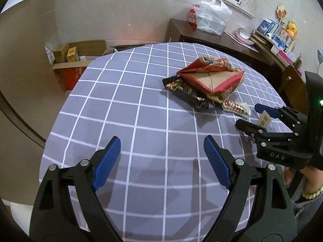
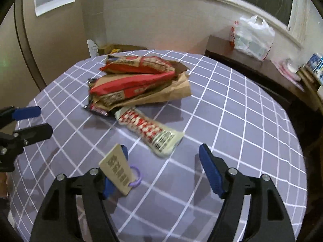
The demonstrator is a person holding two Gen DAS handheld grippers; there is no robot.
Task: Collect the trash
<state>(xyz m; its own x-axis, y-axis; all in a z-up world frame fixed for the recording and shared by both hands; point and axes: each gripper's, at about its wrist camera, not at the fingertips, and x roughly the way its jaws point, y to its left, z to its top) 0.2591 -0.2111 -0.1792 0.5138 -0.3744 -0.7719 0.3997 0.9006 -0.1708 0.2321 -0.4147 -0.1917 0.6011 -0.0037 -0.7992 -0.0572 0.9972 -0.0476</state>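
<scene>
A crumpled red and brown paper bag (image 1: 210, 76) (image 2: 139, 80) lies on the checked tablecloth, over a dark snack wrapper (image 1: 185, 92) (image 2: 97, 110). A red and white wrapper (image 2: 149, 131) (image 1: 236, 107) lies just in front of the pile. My left gripper (image 1: 161, 159) is open and empty above bare cloth, left of the trash; it also shows in the right wrist view (image 2: 34, 121). My right gripper (image 2: 163, 167) is open, near the red and white wrapper. A small wooden tag (image 2: 117, 169) with a purple ring rests against its left finger.
The round table (image 1: 141, 121) has a grey cloth with white lines. A dark sideboard (image 1: 232, 40) with a white plastic bag (image 1: 212, 16), plates and boxes stands behind it. Cardboard boxes (image 1: 74, 56) sit on the floor at the far left.
</scene>
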